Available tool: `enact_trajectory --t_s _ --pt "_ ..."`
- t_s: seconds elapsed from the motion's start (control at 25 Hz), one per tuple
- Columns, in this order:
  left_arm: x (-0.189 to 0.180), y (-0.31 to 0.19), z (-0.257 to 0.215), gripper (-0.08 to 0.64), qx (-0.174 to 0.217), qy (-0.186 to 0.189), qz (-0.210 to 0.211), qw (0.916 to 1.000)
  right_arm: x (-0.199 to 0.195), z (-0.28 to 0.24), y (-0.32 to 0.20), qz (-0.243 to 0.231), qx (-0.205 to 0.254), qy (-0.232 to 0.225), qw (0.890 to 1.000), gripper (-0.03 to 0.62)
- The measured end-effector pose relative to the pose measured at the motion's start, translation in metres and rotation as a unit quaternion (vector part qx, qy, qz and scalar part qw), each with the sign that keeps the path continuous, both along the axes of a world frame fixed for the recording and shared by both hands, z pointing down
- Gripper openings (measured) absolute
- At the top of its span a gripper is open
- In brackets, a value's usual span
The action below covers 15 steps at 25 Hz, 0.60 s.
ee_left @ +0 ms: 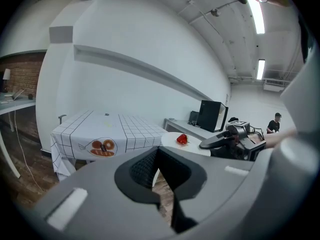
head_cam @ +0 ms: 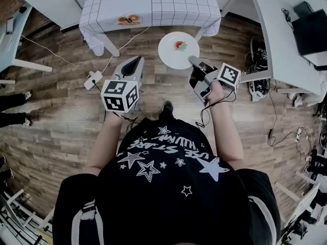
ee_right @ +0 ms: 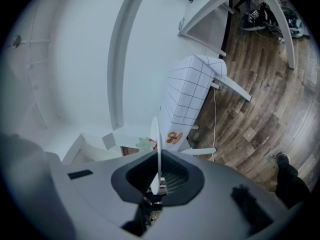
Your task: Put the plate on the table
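Star-printed shirt [head_cam: 168, 188] fills the foreground. Beyond it the left gripper [head_cam: 134, 64] points forward, jaws together on nothing. The right gripper [head_cam: 193, 60] is clamped on the near rim of the plate [head_cam: 171, 52], held level above the floor. The grid-clothed table [head_cam: 153, 4] lies straight ahead, just past the plate's far edge. A small red thing [head_cam: 180, 45] rides on the plate; I cannot tell what it is.
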State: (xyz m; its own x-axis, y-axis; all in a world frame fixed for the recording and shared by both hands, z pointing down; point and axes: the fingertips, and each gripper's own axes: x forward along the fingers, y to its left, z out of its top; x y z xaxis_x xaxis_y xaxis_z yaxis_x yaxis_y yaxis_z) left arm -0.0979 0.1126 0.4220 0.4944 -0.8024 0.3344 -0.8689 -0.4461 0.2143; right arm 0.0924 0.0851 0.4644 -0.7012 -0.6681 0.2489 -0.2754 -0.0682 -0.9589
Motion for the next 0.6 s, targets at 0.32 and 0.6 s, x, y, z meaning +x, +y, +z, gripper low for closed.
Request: enact_trajectory --t_s 0.32,0.6 --pt "0.001 -0.043 -0.007 0.009 0.006 -0.006 -0.035 0.9994 0.010 -0.007 -0.062 -0.024 0.014 -0.008 1.000 0.021" --pt "-0.002 -0.066 -0.004 0.009 0.002 -0.002 -0.062 0.9981 0.010 0.000 -0.091 -0.038 -0.001 -0.003 0.999 0.021"
